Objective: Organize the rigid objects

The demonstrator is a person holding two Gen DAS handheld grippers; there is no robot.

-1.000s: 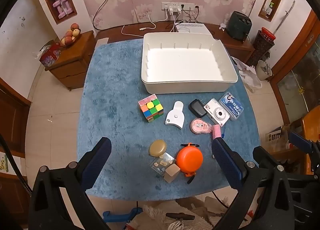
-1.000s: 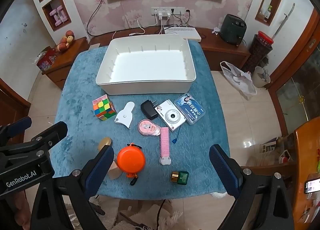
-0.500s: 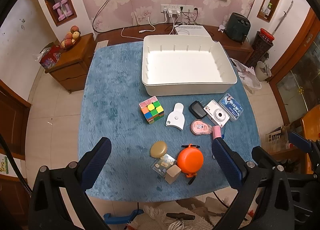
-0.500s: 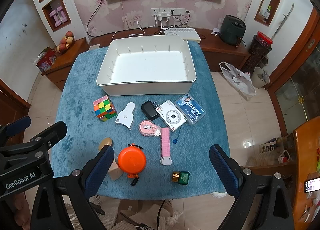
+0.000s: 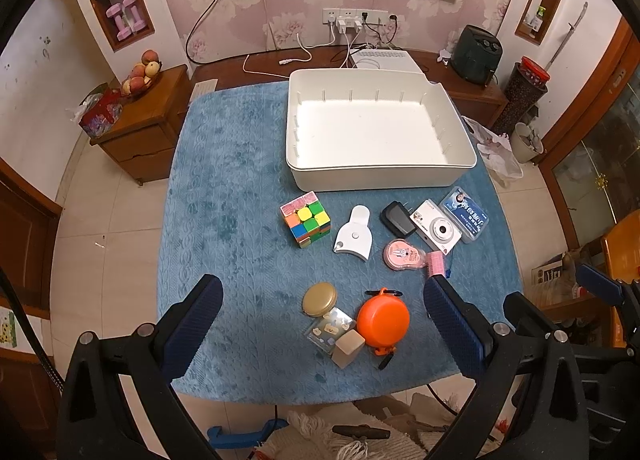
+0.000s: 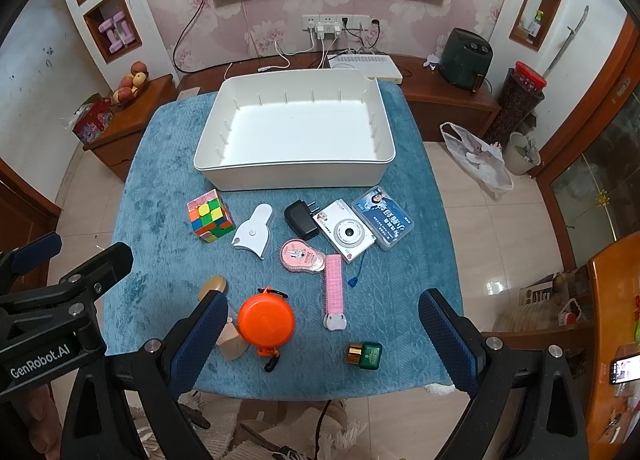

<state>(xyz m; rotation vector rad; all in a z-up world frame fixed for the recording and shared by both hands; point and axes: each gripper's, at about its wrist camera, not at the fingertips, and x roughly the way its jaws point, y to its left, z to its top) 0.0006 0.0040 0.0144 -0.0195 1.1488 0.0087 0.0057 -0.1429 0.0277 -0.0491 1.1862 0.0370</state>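
An empty white bin [image 5: 380,176] [image 6: 296,176] stands at the far side of a blue-covered table [image 5: 224,180] [image 6: 160,220]. In front of it lie a colour cube [image 5: 306,224] [image 6: 210,221], a white scoop-shaped piece [image 5: 354,234] [image 6: 254,232], a black charger [image 5: 397,218] [image 6: 300,219], a white camera [image 5: 438,230] [image 6: 347,231], a blue card case [image 5: 464,214] [image 6: 382,217], a pink tape dispenser [image 5: 402,255] [image 6: 301,256], a pink comb [image 6: 333,290], an orange round case [image 5: 383,320] [image 6: 266,322] and a green bottle [image 6: 365,356]. My left gripper [image 5: 322,334] and right gripper [image 6: 322,334] hover open above the near edge, holding nothing.
A tan disc [image 5: 319,299], a clear sticker case [image 5: 330,330] and a wooden block [image 5: 348,348] lie beside the orange case. A wooden side cabinet [image 5: 140,128] with fruit stands left of the table. A low TV bench [image 6: 440,96] runs behind it. A plastic bag [image 6: 476,156] lies on the tiled floor at right.
Both views have shifted only slightly; the objects sit a little lower in the frames. Nothing on the table has moved, and both grippers stay open.
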